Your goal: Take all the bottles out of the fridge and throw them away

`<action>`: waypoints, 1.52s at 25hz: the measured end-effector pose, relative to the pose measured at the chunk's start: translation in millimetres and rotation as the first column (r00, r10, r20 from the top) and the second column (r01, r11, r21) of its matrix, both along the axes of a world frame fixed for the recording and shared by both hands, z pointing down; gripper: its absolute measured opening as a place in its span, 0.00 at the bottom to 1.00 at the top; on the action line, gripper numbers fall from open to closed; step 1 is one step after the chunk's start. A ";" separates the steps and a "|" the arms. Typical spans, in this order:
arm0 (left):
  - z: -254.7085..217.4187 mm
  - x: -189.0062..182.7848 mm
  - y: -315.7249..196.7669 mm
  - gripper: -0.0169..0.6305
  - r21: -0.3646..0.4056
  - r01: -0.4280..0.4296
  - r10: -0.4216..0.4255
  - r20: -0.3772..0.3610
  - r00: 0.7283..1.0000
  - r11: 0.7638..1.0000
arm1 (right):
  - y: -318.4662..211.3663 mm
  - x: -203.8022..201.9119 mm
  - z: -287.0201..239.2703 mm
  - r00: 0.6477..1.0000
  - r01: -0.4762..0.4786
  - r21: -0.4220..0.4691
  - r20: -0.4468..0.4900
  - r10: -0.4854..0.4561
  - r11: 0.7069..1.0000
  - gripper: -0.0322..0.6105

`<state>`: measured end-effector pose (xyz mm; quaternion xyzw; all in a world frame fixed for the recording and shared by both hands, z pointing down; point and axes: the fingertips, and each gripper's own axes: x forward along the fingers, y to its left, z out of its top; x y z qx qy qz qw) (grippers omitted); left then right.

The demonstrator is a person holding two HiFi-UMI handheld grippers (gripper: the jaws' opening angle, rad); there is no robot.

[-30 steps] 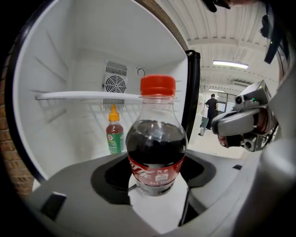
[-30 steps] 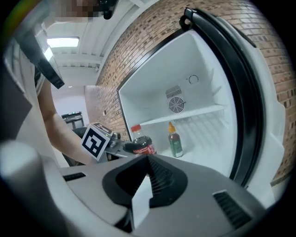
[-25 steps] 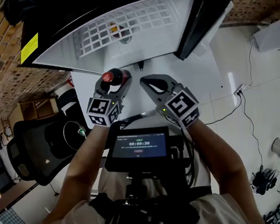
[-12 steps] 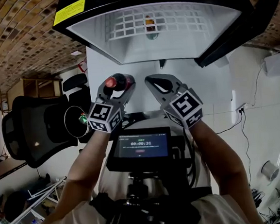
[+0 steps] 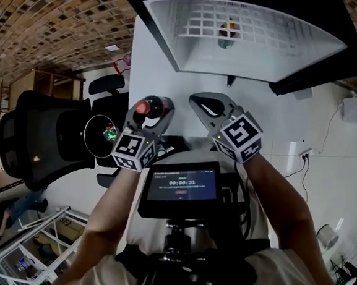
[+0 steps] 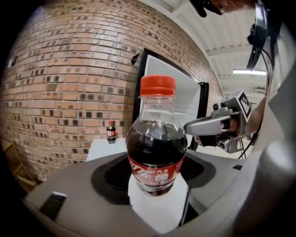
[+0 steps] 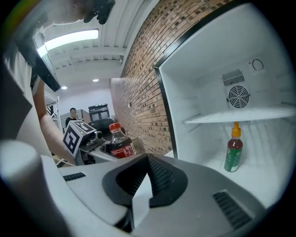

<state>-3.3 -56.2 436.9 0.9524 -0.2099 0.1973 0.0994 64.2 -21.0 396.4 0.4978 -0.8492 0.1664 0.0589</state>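
Two grippers held up side by side, short of the open fridge point(image 5: 189, 54) at the top of the head view. Left gripper point(image 5: 152, 110) clamped on a cola bottle point(image 6: 157, 148): jaws spread wide round its lower body, bottle upright, red cap on top, dark drink up to the shoulder, red label facing the camera. Bottle outside the fridge, carried in the air. Right gripper point(image 5: 196, 101) just beside it on the right, jaws pressed together with nothing between them, apart from the bottle. Inside the fridge, one sauce bottle point(image 7: 233, 150) with green label and orange cap, upright on the white floor under the wire shelf point(image 5: 217, 20), below a round fan grille on the back wall. Seen from the left gripper view, a small bottle point(image 6: 111, 131) with dark contents and red cap, upright on a white top point(image 6: 104, 148) against the brick wall point(image 6: 60, 92), left of the fridge; too small to read any label. Black chair point(image 5: 35, 139) at the left of the head view, well apart from both grippers. Small screen point(image 5: 181, 187) on the chest rig, just below the two marker cubes. White floor with a cable at lower right.
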 end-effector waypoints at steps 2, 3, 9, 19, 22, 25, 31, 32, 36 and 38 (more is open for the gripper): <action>0.7 -13.7 0.1 0.53 -0.003 0.022 -0.022 -0.001 1.000 1.000 | -3.0 -11.8 1.1 1.000 0.023 -0.004 -0.002 -0.023 1.000 0.06; 2.3 -21.6 -0.4 0.53 0.001 0.034 -0.034 -0.001 0.999 0.999 | -4.6 -18.1 1.9 0.999 0.036 -0.005 -0.003 -0.036 0.999 0.06; 8.3 -72.6 -8.7 0.53 -0.004 0.121 -0.121 0.006 0.993 0.993 | -19.3 -60.2 5.4 0.995 0.100 -0.012 -0.007 -0.101 0.995 0.06; 36.5 -198.4 -39.3 0.53 -0.043 0.355 -0.353 0.054 0.934 0.934 | -56.1 -149.0 15.6 0.968 0.249 -0.042 -0.015 -0.250 0.967 0.06; 53.4 -242.5 -49.7 0.53 -0.055 0.440 -0.436 0.076 0.897 0.896 | -64.2 -173.9 21.0 0.955 0.294 -0.055 -0.019 -0.295 0.954 0.06; 69.7 -282.0 -56.8 0.53 -0.071 0.512 -0.504 0.107 0.857 0.856 | -70.9 -197.8 24.4 0.937 0.345 -0.073 -0.030 -0.347 0.936 0.06; 113.2 -346.9 -67.7 0.53 -0.108 0.612 -0.587 0.195 0.786 0.783 | -85.9 -242.5 31.1 0.898 0.430 -0.142 -0.027 -0.438 0.891 0.06; 120.7 -354.9 -70.0 0.53 -0.109 0.622 -0.592 0.218 0.776 0.776 | -89.1 -248.5 32.7 0.894 0.439 -0.143 -0.027 -0.447 0.887 0.06; 157.9 -380.2 -75.3 0.53 -0.122 0.645 -0.586 0.317 0.746 0.755 | -92.1 -268.9 38.4 0.873 0.476 -0.175 -0.027 -0.488 0.862 0.06; 180.9 -394.2 -84.3 0.53 -0.135 0.652 -0.577 0.356 0.735 0.746 | -97.2 -279.9 44.9 0.865 0.487 -0.194 -0.024 -0.501 0.851 0.06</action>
